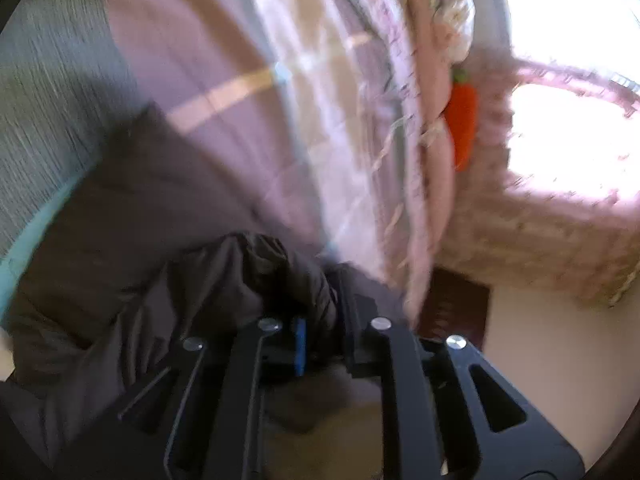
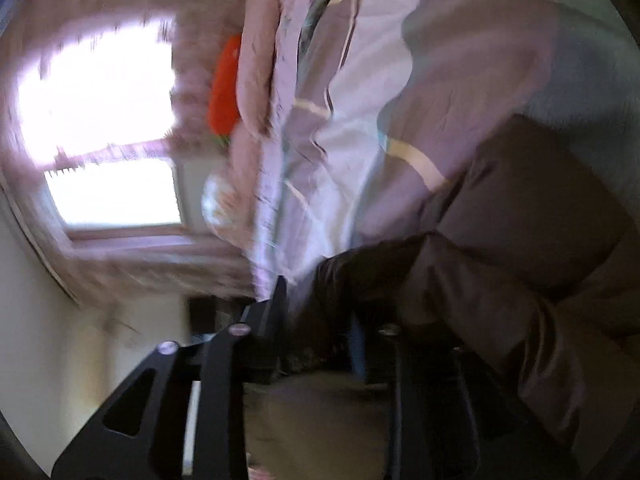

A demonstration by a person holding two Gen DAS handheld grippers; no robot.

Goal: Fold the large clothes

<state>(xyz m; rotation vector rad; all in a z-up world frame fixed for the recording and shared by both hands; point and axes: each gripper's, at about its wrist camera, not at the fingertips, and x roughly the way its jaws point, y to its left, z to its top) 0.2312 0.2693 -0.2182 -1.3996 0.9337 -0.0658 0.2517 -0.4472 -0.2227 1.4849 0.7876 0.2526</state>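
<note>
Two blurred fisheye views, both tilted hard, one from each handheld gripper.

Left wrist view: the left gripper (image 1: 320, 320) sits low in the picture, black w/ silver rivets and a blue pad on one of its fingers (image 1: 299, 346). A bunched fold of a dark brown puffy jacket (image 1: 160, 248) is pinched between the fingers, which are nearly closed on the cloth. The rest of the jacket spreads out to the left of the gripper, lying on a bed cover (image 1: 224, 64) in pale purple w/ cream and light blue stripes. Beyond the bed cover is a pink pillow or rolled quilt (image 1: 436, 128), and just beside it an orange carrot-shaped plush toy (image 1: 462, 120). A very bright window (image 1: 572, 136) w/ pinkish curtains fills the upper right.

Right wrist view: the right gripper (image 2: 320, 344) is also low in the frame. The fingers (image 2: 276, 312) stand partly apart w/ dark jacket cloth lying between them; too blurred to tell if the pads press on it or have let go. The jacket mounds up to the right of the gripper over the same striped bed cover. The carrot toy and pink pillow show at upper centre, the bright window at left, a cream wall (image 2: 44, 340) below it.
</note>
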